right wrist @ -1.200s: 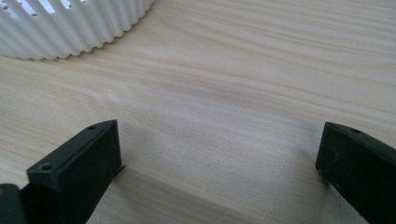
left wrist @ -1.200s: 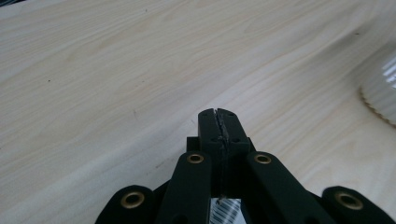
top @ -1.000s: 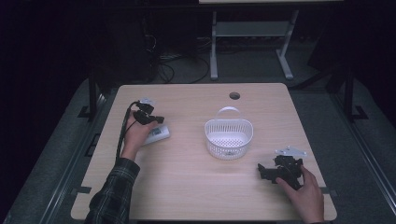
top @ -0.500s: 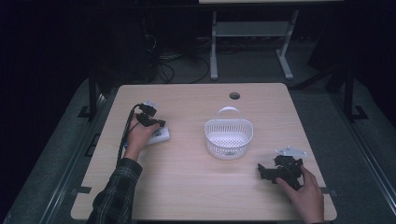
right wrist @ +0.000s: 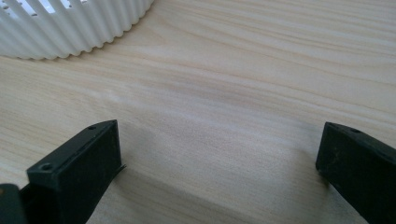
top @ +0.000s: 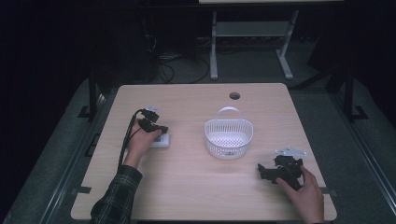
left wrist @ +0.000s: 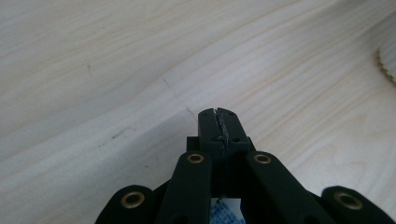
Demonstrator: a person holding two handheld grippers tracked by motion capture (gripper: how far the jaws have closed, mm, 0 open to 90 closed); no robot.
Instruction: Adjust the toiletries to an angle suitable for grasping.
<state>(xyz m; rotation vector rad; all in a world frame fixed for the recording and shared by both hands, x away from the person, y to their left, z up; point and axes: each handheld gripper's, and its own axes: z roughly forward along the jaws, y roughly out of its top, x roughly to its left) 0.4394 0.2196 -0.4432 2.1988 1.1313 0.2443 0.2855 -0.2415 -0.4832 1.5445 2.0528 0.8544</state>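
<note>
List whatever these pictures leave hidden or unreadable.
- White flat object, high view: largely covered by the left hand and left gripper; too small to identify.
- Basket, right gripper view: cut off by the top edge.
- Blue-patterned patch, left gripper view: mostly hidden behind the jaws.

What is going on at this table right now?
A person holds a claw in each hand over a wooden table. The left claw is shut, resting by a small white object with a blue pattern showing beneath it. The right claw is wide open with bare table between its jaws. A white basket stands between them, apparently empty.
</note>
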